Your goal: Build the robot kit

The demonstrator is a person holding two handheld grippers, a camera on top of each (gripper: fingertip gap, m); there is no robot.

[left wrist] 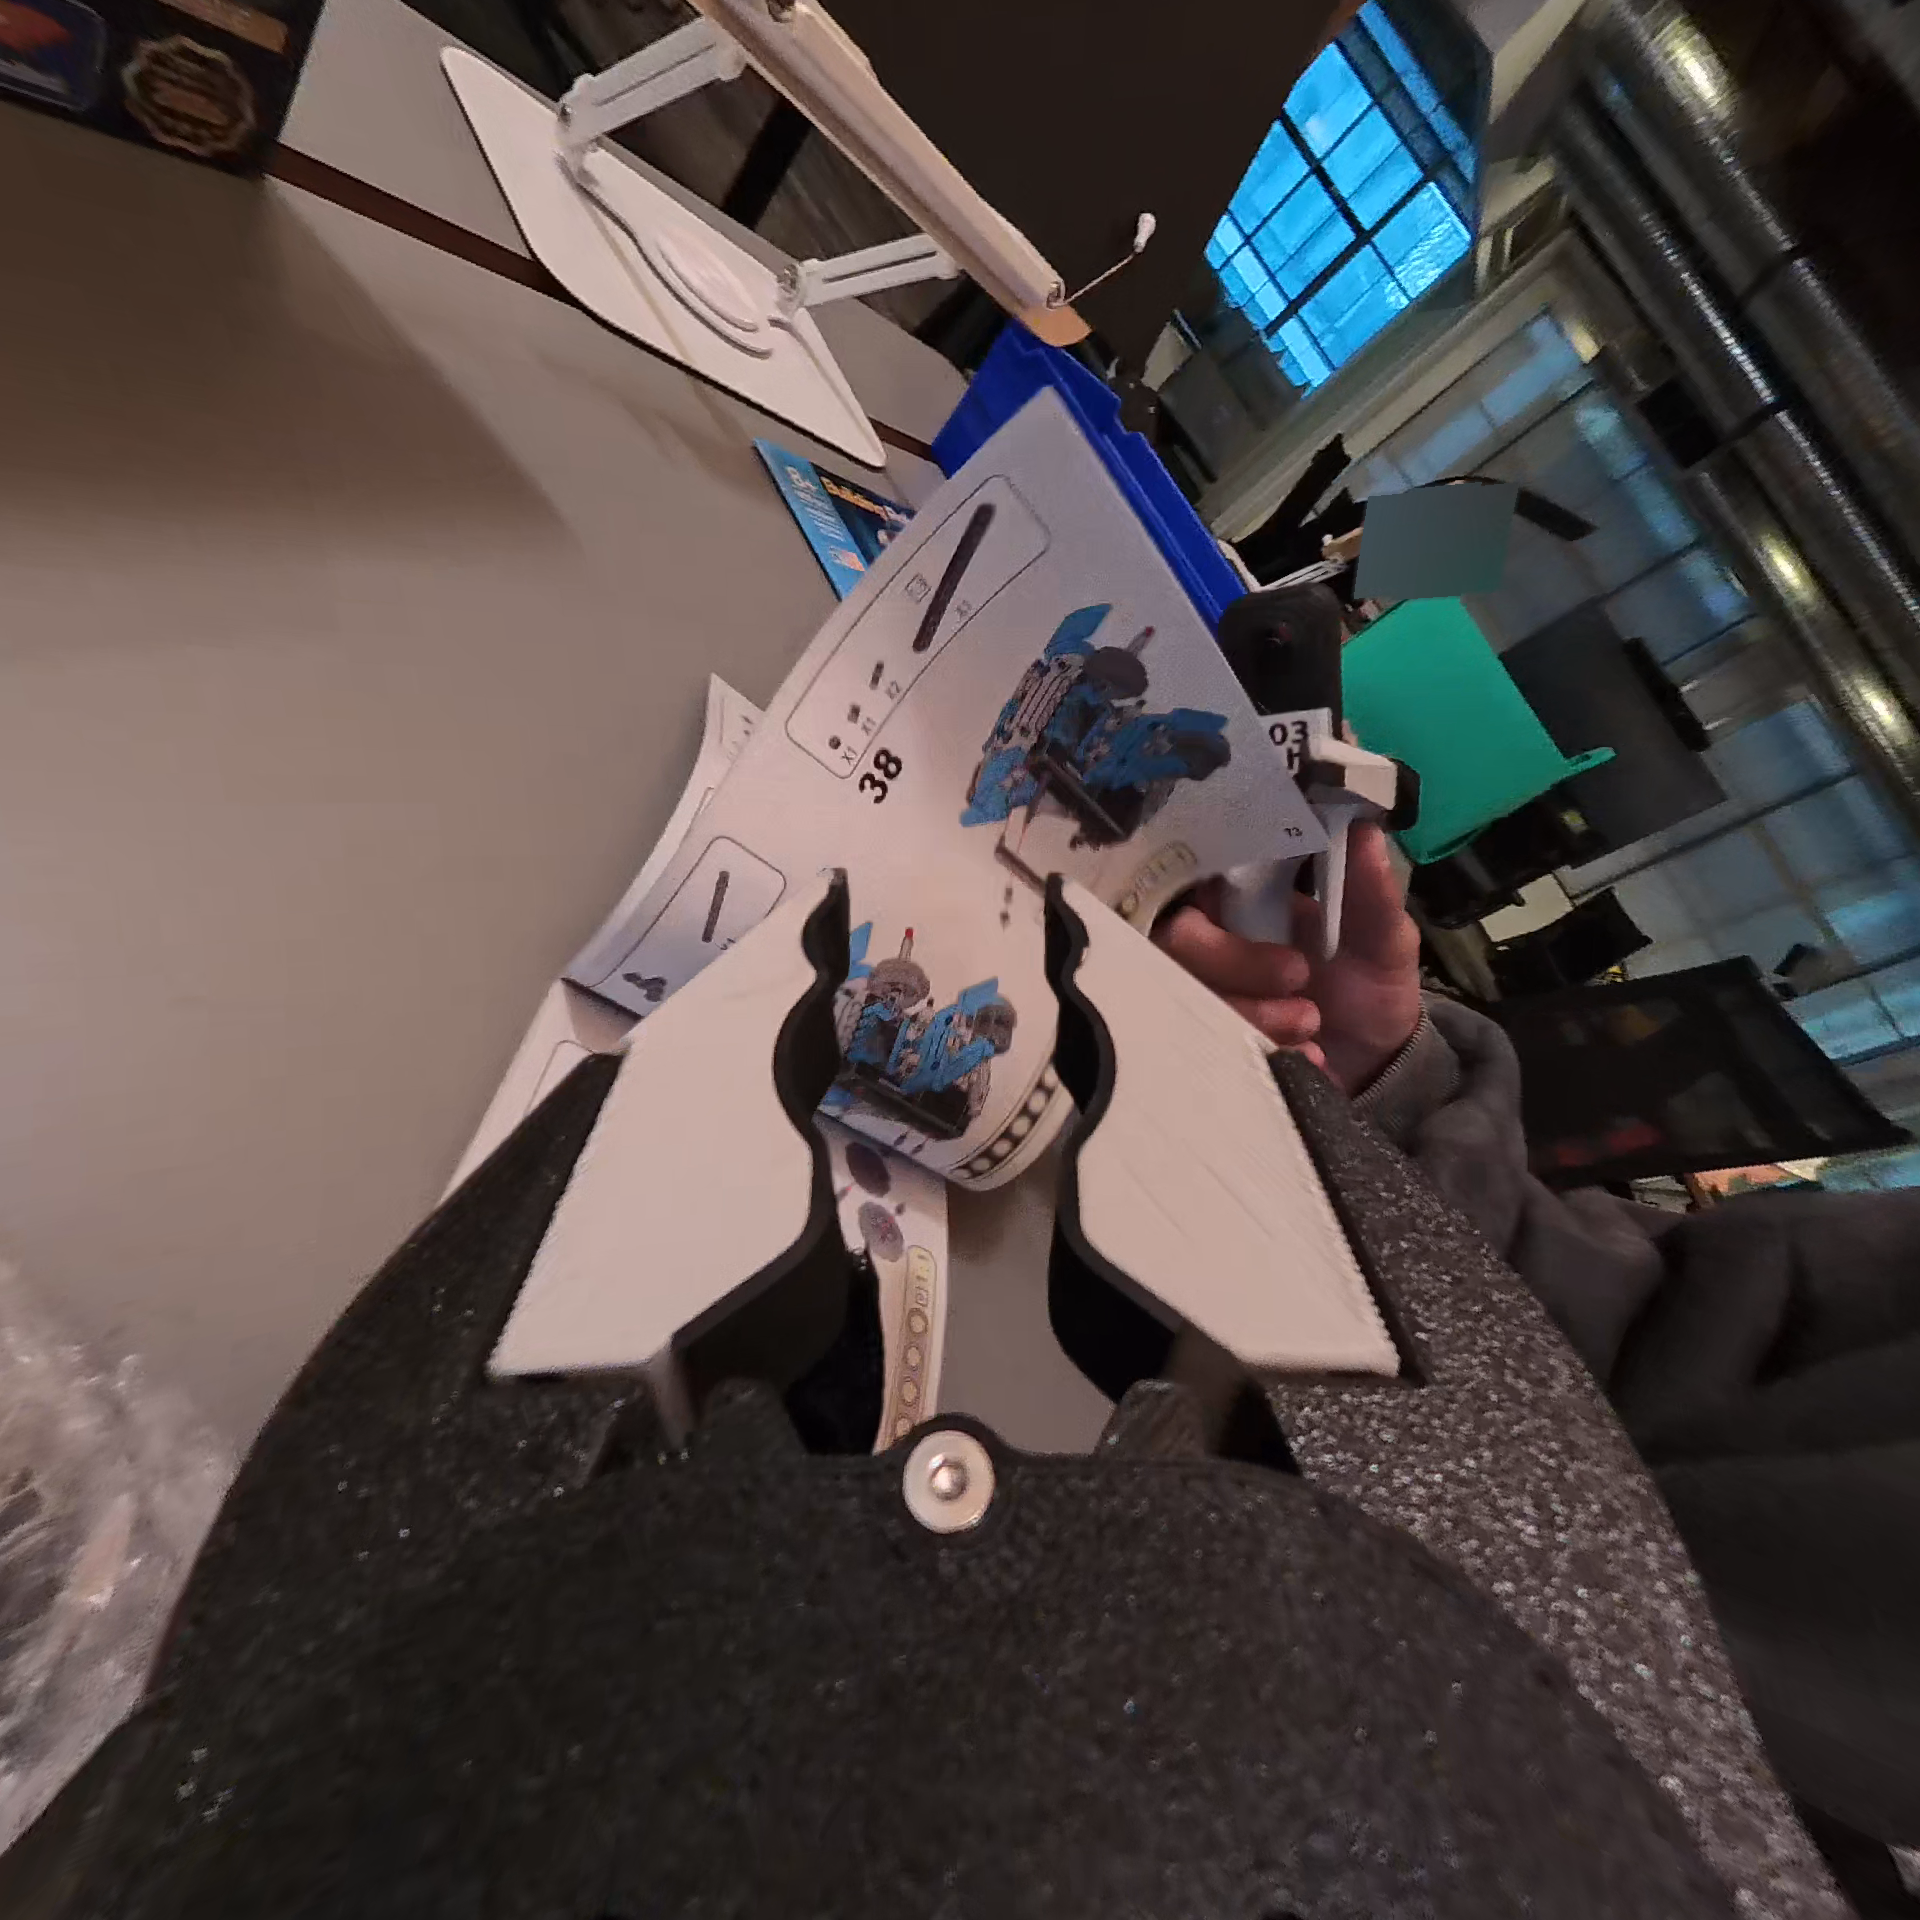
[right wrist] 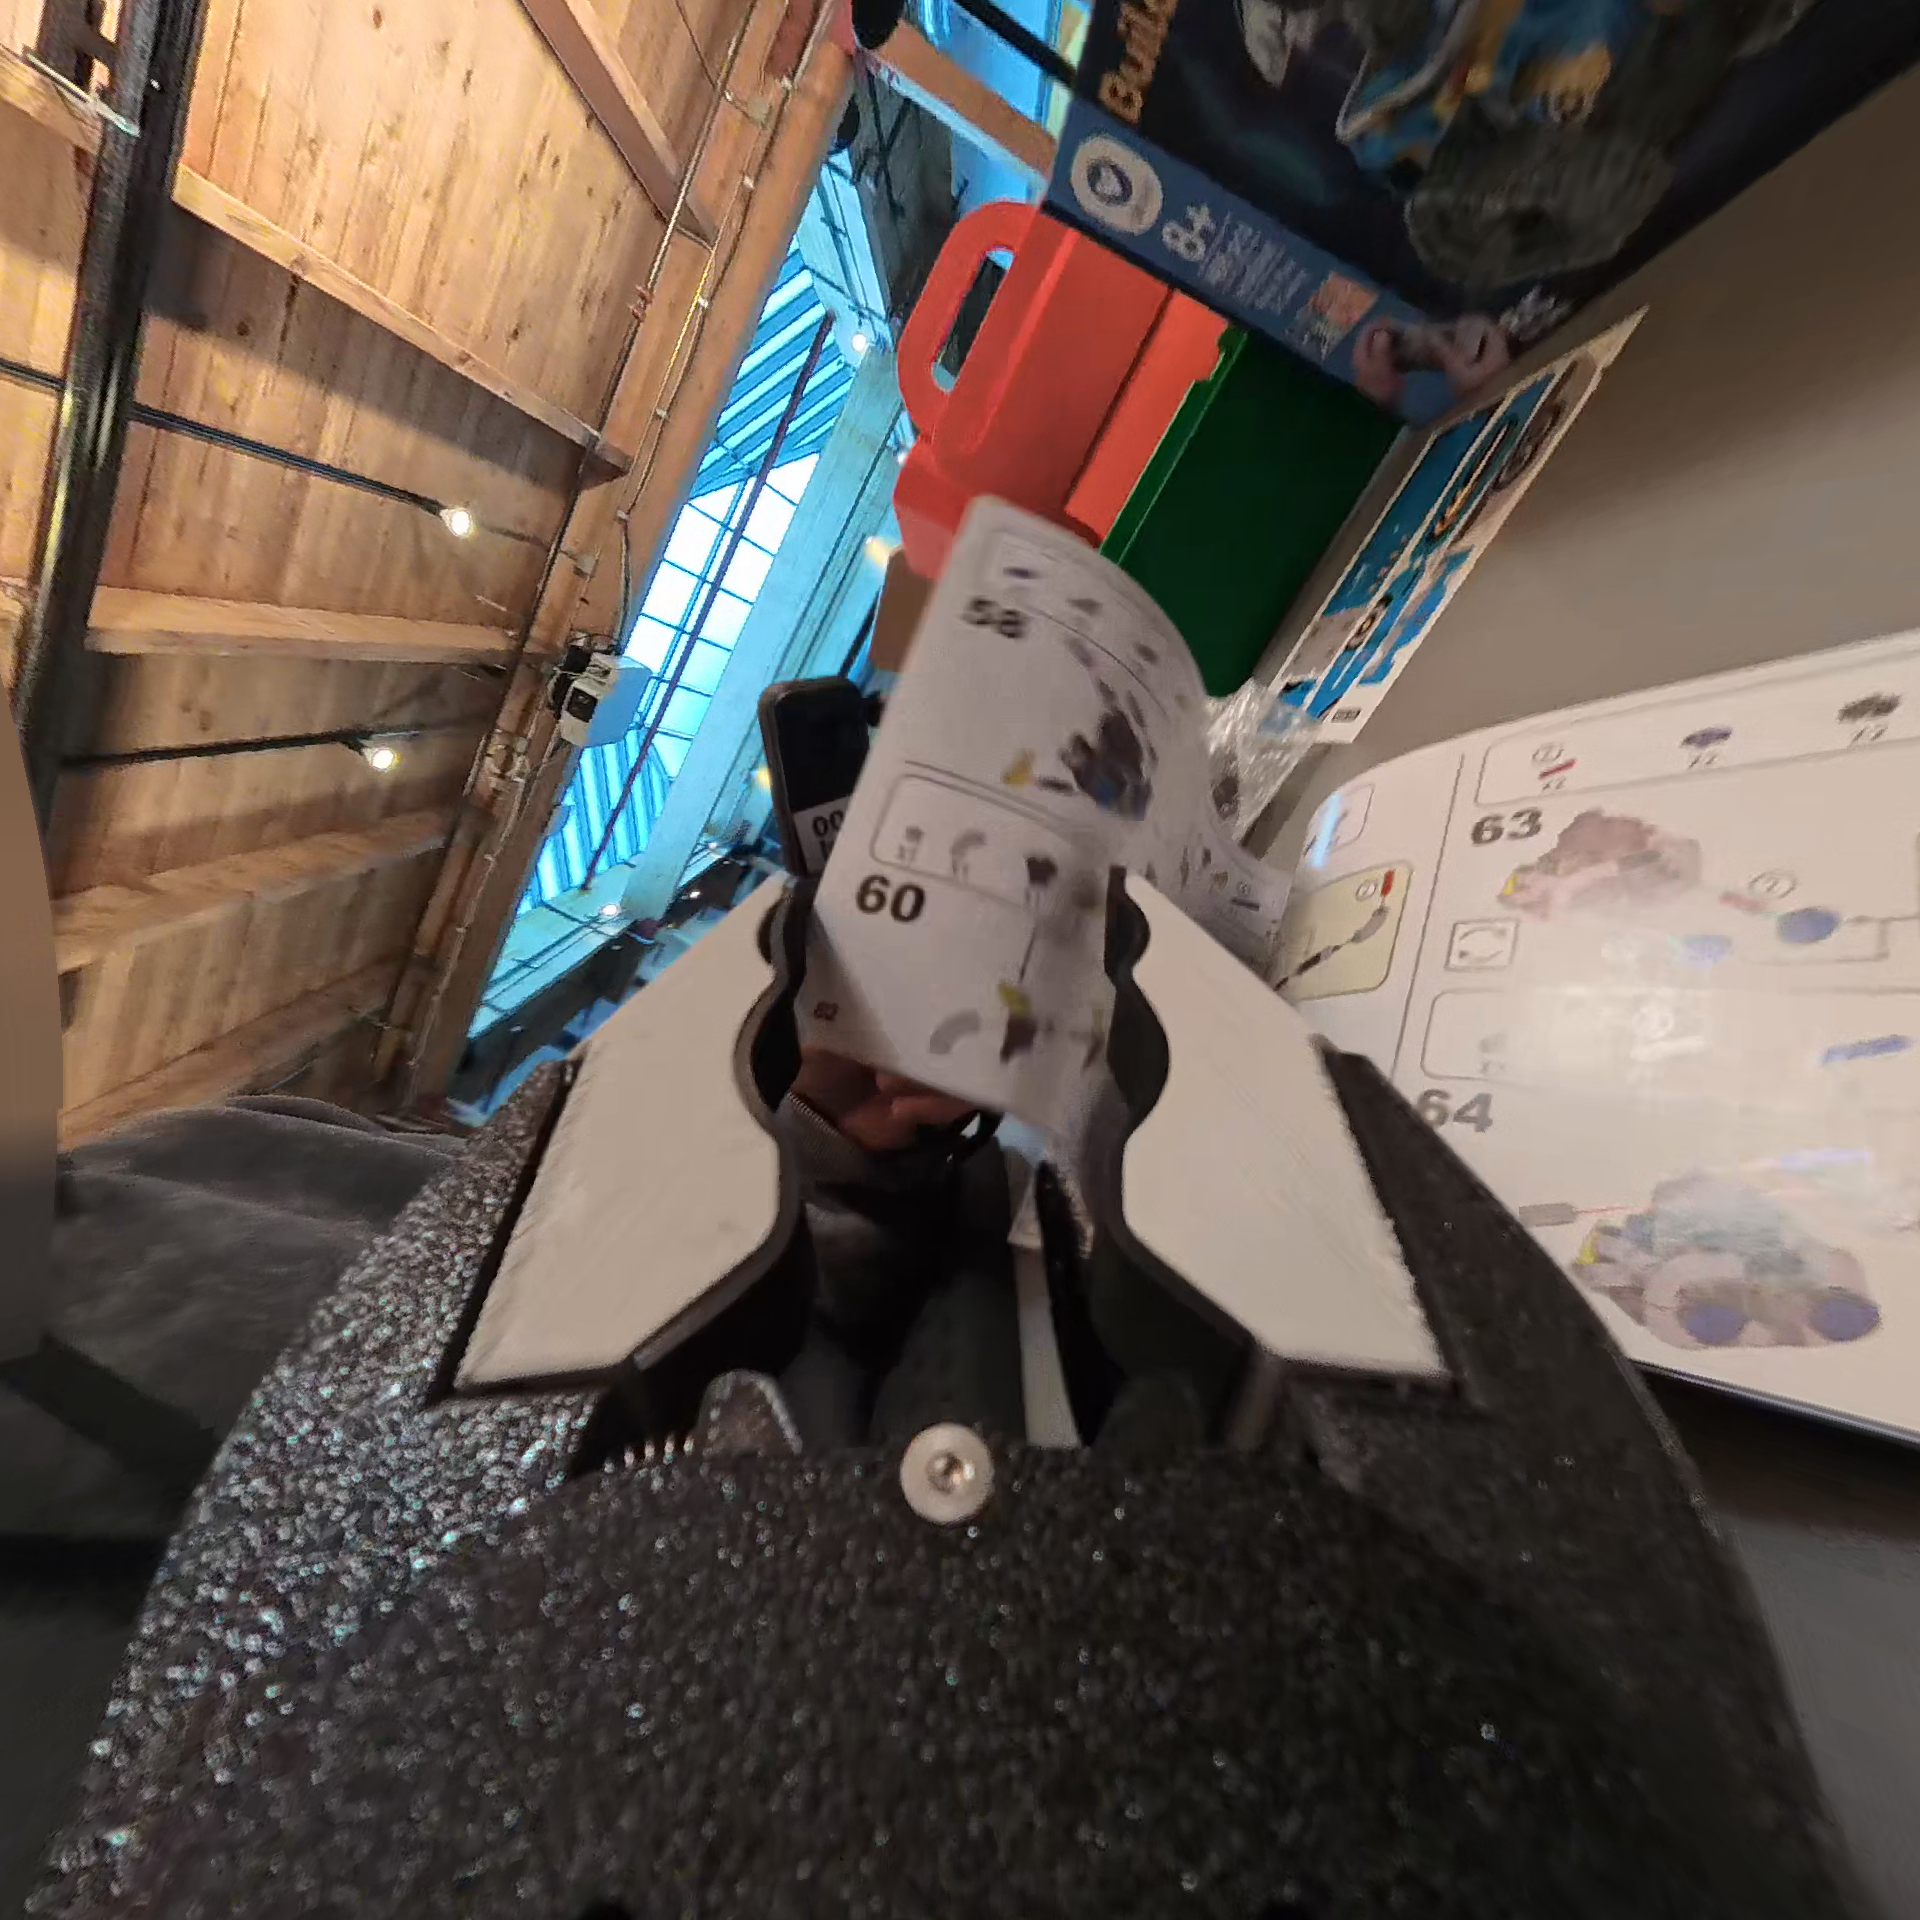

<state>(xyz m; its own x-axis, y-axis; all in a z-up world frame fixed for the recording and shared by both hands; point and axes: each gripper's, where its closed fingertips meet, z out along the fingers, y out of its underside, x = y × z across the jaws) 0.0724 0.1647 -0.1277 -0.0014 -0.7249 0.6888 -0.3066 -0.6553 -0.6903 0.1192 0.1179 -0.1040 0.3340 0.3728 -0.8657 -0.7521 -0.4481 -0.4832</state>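
Observation:
An open instruction booklet lies on the beige table point(left wrist: 312, 623). In the left wrist view one of its pages point(left wrist: 987, 675) curls up just past my left gripper point(left wrist: 940, 894), which is open with nothing clamped. My right gripper point(left wrist: 1320, 790) shows behind that page, held by a hand point(left wrist: 1340, 997). In the right wrist view my right gripper point(right wrist: 951, 904) is open, and a blurred lifted page point(right wrist: 997, 831) stands between its fingertips. The flat booklet spread point(right wrist: 1610, 987) lies to the right. The left gripper's dark body point(right wrist: 810, 769) shows behind the page.
A white stand base point(left wrist: 665, 239), a blue bin point(left wrist: 1091, 447) and a green bin point(left wrist: 1455, 727) stand beyond the booklet. Crinkled plastic point(left wrist: 62, 1507) lies at lower left. A red bin point(right wrist: 1039, 374), a green bin point(right wrist: 1247, 520), a toy box point(right wrist: 1351, 156) and a blue leaflet point(right wrist: 1455, 540) stand behind. The left gripper's tips are roughly 8 centimetres from the right gripper's.

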